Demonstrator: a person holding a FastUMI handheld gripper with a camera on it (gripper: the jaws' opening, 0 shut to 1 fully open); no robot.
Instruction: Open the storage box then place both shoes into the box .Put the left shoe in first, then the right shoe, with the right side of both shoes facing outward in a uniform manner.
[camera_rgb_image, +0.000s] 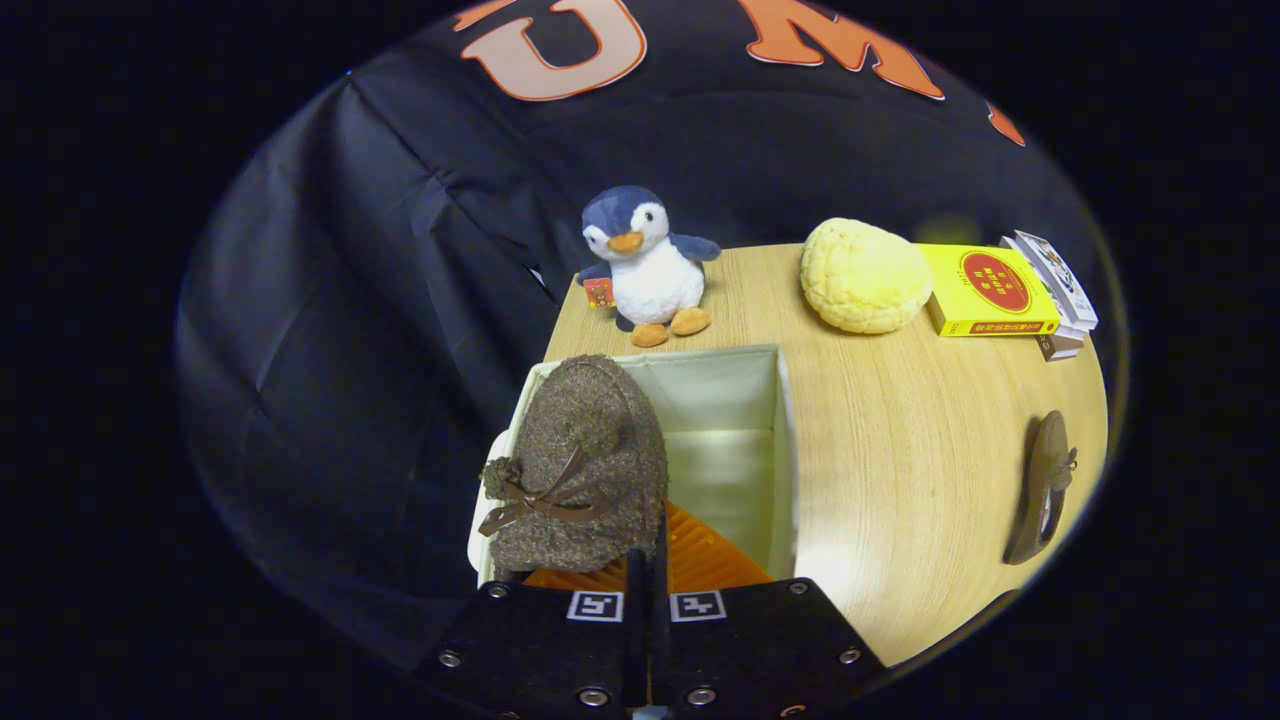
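Wooden worktop (900, 450) against black cloth wall. Open white box (785, 440) just ahead of the jaws, lid off. Brown shoe (585, 470) with bow held over the box's left side; jaws (648, 560) pinched closed on its heel edge. 2nd shoe (1045, 490) well apart, right. Beyond: bread-shaped cushion (862, 275), toy penguin (648, 265), yellow packet (990, 290).

Gripper (645, 560) fingers pressed together, pinching a brown shoe (580, 470) over the open storage box (785, 450); second shoe (1045, 490) lies well apart from the box.
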